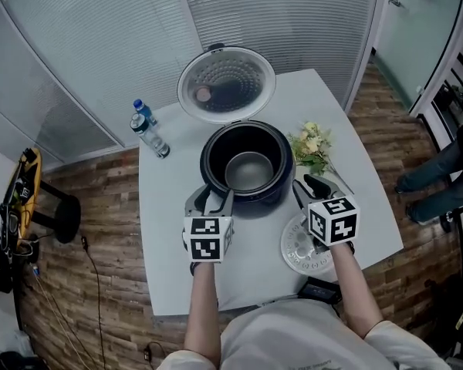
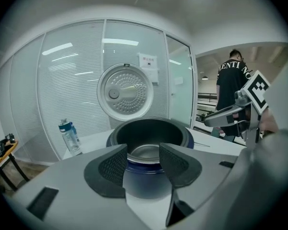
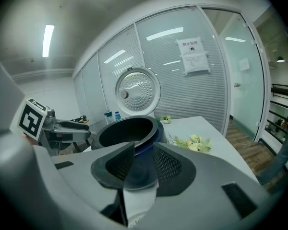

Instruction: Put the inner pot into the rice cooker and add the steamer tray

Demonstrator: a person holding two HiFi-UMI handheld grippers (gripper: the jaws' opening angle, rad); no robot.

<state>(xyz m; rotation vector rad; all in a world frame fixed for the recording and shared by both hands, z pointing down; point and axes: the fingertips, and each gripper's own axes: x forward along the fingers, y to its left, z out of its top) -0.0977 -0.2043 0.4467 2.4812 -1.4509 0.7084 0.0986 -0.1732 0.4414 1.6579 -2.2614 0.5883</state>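
Nearest the head camera is the person's pale shirt (image 1: 293,338), with both forearms reaching out over the white table (image 1: 170,268). Left gripper (image 1: 212,201) and right gripper (image 1: 312,191) hang just short of the near side of the rice cooker (image 1: 211,159), one on each flank, neither touching it. The inner pot (image 1: 249,172) sits down inside the cooker, its grey floor showing. The cooker's lid (image 1: 226,83) stands open at the far side. The steamer tray (image 1: 297,247), a white perforated disc, lies flat on the table at the near right, partly covered by the right gripper and its marker cube. A spray of flowers (image 1: 312,146) lies right of the cooker, two water bottles (image 1: 150,137) stand to its far left, and a black stool (image 1: 62,216) stands on the wood floor off the table's left. In the left gripper view the jaws stand apart and hold nothing; the cooker's near wall shows through the gap. The right gripper shows at the right edge, and far behind it is a person in a black top (image 2: 233,80). In the right gripper view the jaws are likewise apart and empty, framing the cooker's rim. A paper notice (image 3: 193,56) hangs on the glass wall (image 3: 110,66) behind the raised lid.
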